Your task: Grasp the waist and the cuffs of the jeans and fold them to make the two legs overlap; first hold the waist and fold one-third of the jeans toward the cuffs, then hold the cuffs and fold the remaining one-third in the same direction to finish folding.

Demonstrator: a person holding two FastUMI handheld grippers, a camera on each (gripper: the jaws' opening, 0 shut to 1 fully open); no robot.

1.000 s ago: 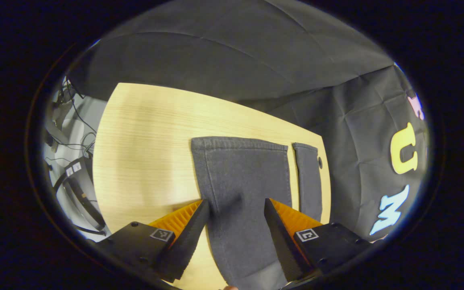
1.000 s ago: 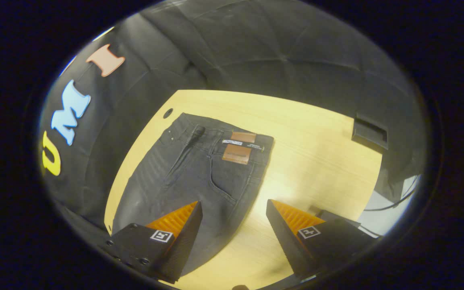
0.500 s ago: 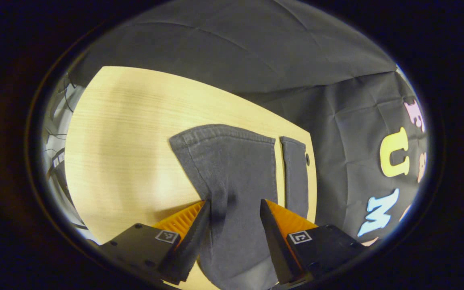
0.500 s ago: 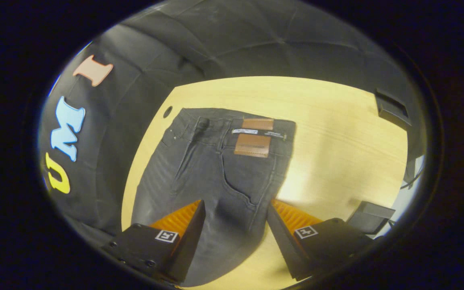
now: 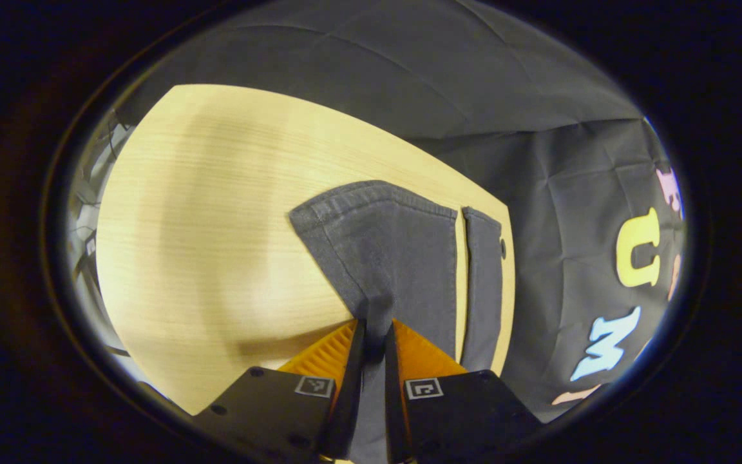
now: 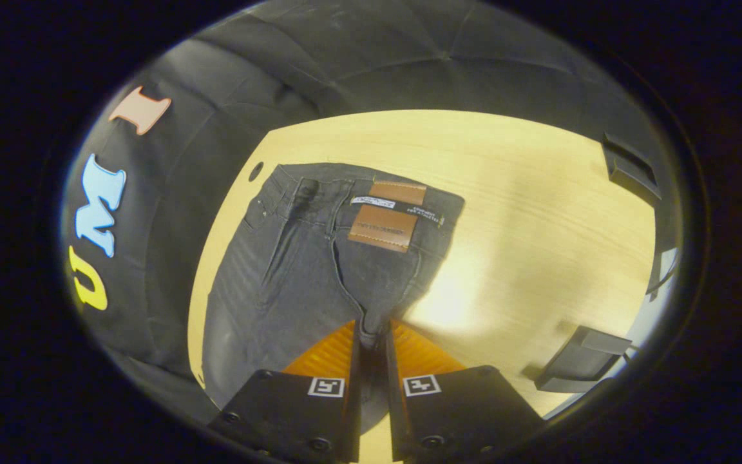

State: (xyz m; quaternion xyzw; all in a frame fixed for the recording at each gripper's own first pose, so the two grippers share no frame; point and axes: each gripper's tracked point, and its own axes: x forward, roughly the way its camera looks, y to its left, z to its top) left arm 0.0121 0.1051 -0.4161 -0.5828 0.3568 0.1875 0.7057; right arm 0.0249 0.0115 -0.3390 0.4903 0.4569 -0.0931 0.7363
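Closing on denim: L gripper (image 5: 371, 345) and R gripper (image 6: 371, 341), apart 0.5 s ago, are now pinching the jeans (image 6: 319, 264) lying on the table (image 6: 525, 193), nearer leg (image 5: 390, 258) bunching; leg-overlap fold is probably starting.

Print on the jeans (image 6: 319, 258) patch (image 6: 382, 227) apparently too small to read.
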